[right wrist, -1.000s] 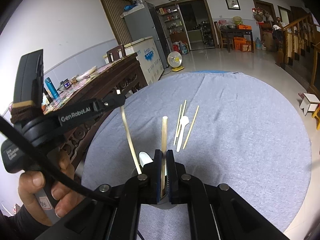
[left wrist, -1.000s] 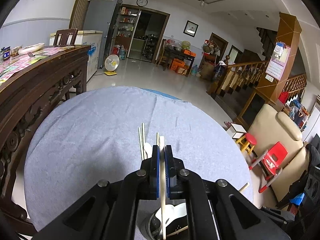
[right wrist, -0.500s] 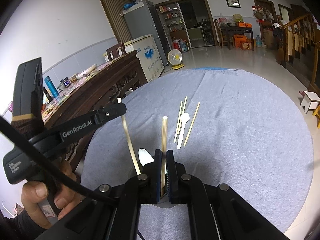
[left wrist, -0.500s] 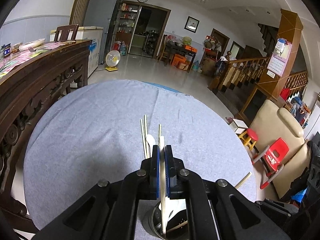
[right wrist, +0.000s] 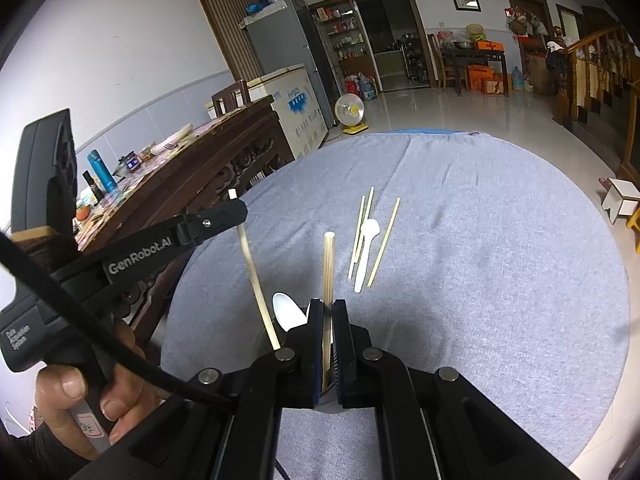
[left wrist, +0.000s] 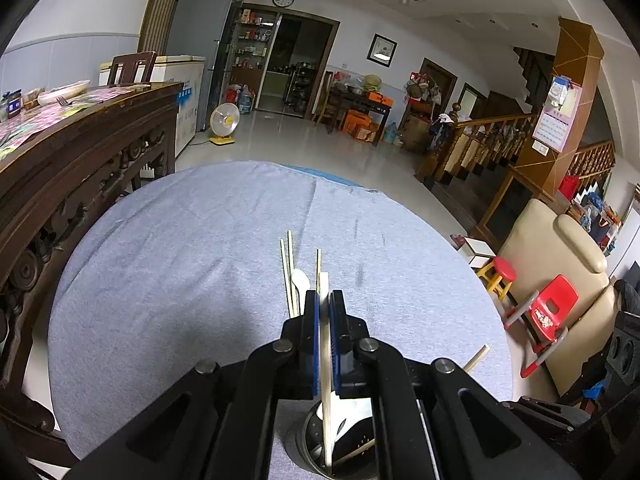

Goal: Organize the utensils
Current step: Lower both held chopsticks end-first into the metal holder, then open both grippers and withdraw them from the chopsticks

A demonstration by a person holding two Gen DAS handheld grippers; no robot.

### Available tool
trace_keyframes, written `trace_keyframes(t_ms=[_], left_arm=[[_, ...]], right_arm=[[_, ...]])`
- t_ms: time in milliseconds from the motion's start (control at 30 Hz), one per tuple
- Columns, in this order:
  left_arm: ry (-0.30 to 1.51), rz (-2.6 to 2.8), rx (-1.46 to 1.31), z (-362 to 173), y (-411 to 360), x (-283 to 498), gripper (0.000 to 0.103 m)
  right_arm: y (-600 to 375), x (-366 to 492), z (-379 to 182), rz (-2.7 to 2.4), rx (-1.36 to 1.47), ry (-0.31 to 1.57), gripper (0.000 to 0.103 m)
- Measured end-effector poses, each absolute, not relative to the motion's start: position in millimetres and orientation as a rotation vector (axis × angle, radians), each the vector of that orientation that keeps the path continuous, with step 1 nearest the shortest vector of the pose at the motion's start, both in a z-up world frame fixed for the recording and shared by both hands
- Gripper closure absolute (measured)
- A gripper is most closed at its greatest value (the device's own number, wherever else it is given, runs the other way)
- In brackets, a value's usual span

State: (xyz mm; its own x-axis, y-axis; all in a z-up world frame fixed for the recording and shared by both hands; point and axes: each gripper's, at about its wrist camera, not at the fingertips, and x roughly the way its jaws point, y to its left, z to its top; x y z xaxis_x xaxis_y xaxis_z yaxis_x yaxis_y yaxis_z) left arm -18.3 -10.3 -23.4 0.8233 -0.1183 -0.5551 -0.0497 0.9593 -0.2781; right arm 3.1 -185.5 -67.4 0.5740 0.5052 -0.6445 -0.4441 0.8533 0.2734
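My left gripper [left wrist: 323, 300] is shut on a pale chopstick [left wrist: 326, 360] whose lower end stands in a metal utensil cup [left wrist: 304, 440] holding a white spoon. My right gripper [right wrist: 328, 308] is shut on another chopstick [right wrist: 328, 264], held upright over the same cup, which is mostly hidden. In the right wrist view the left gripper [right wrist: 236, 210] holds its chopstick [right wrist: 256, 280] slanting down beside a white spoon bowl [right wrist: 286, 316]. On the blue-grey tablecloth [right wrist: 480, 280] lie three loose chopsticks [right wrist: 384, 236] and a white spoon [right wrist: 366, 248].
A dark carved wooden sideboard [left wrist: 80, 152] stands close on the left with dishes and bottles on top. A beige armchair [left wrist: 552, 264], a red child's chair [left wrist: 548, 312] and a small stool [left wrist: 500, 276] stand right of the round table. A hand [right wrist: 80, 396] grips the left tool.
The left gripper has sunk slightly with its chopstick toward the cup. The right gripper has held almost still with its chopstick.
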Motion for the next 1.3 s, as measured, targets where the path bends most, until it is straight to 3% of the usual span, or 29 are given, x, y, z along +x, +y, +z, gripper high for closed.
trace_keyframes(t_ms=[767,833,900,967,1133,1300], left_arm=[[0.611,-0.020,-0.326,-23.3,8.8,-19.7,0.097],[0.603,-0.019,-0.342,-20.1,14.2,-20.9,0.089],[0.592,-0.009,-0.355,-14.6,21.7,-22.1,0.064],[0.574,0.000,-0.375,-8.4,32.4,-23.1,0.053],[0.586,0.028,-0.456,3.0,74.2,-9.6,0.042],[0.759,0.116,-0.514,-15.8,124.3,38.1,0.041]], right_arm=[[-197.0,5.6,-68.1,0.556,0.141,0.801,0.097],[-200.7,4.7,-65.4,0.560,0.154,0.793,0.097],[-207.2,5.4,-60.6,0.556,0.167,0.784,0.097],[-218.4,8.4,-54.8,0.554,0.197,0.779,0.097],[-254.8,30.5,-45.9,0.524,0.266,0.791,0.096],[-292.7,83.4,-64.9,0.491,0.330,0.926,0.094]])
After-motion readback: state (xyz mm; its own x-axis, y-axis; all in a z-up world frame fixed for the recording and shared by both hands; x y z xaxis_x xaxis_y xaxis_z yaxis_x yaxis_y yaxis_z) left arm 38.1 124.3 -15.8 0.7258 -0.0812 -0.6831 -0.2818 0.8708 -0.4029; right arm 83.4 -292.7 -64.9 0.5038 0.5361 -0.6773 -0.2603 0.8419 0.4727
